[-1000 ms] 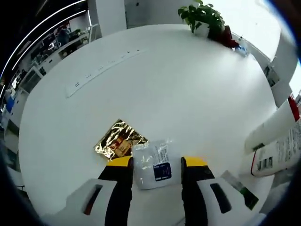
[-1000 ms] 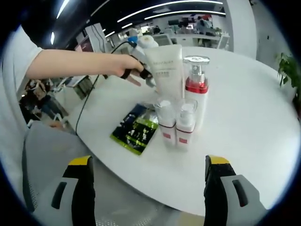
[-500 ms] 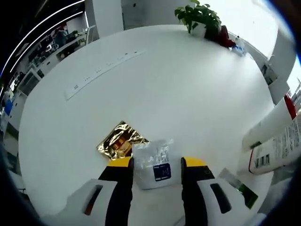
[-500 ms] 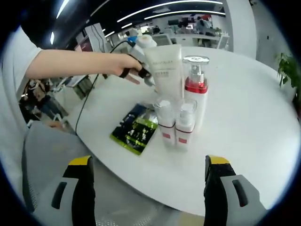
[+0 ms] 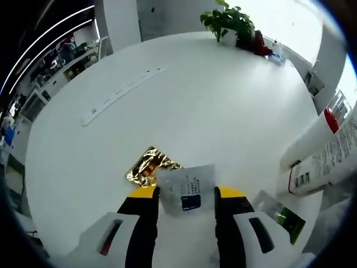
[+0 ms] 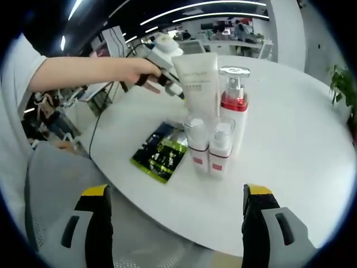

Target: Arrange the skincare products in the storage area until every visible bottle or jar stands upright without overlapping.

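White round table (image 5: 223, 106) carries upright bottles (image 6: 211, 146). Left gripper (image 5: 184, 192) pinches a clear sachet (image 5: 186, 187); right gripper (image 6: 178, 192) is spread, empty.

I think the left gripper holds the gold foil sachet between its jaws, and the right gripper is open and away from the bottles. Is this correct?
Not quite. In the left gripper view, the left gripper holds the clear white sachet with the blue label between its jaws; the gold foil sachet lies on the table beside it. The right gripper is open, away from the bottles.

yellow-tipped black tool (image 6: 175, 209), white sleeve (image 6: 19, 61)
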Action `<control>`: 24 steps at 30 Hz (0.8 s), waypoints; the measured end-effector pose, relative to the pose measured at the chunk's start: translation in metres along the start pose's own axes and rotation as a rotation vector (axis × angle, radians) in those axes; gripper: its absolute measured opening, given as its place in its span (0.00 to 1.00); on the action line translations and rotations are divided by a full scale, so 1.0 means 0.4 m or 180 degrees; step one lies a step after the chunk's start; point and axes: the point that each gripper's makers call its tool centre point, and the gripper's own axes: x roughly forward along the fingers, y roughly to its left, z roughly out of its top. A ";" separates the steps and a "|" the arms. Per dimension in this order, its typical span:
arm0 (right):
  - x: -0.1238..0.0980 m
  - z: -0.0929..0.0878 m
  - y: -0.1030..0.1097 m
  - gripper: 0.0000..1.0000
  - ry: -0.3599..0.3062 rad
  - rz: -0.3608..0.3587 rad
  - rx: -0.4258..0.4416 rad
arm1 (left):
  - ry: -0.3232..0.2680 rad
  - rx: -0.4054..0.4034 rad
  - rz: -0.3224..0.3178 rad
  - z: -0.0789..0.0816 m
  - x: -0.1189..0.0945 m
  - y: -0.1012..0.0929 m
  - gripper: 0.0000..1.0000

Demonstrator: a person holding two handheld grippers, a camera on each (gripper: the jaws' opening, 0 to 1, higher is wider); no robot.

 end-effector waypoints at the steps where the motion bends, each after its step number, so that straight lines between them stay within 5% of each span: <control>1: 0.000 0.000 0.000 0.97 -0.0001 -0.0001 0.0000 | -0.0001 0.0026 -0.0005 0.001 -0.005 -0.001 0.42; 9: -0.001 0.001 0.001 0.97 -0.0006 0.0001 -0.0015 | 0.0015 0.0362 -0.0036 0.010 -0.058 0.009 0.42; 24: -0.001 0.003 0.003 0.97 -0.0011 0.0013 -0.0061 | 0.0224 0.0732 -0.0199 -0.060 -0.137 -0.015 0.41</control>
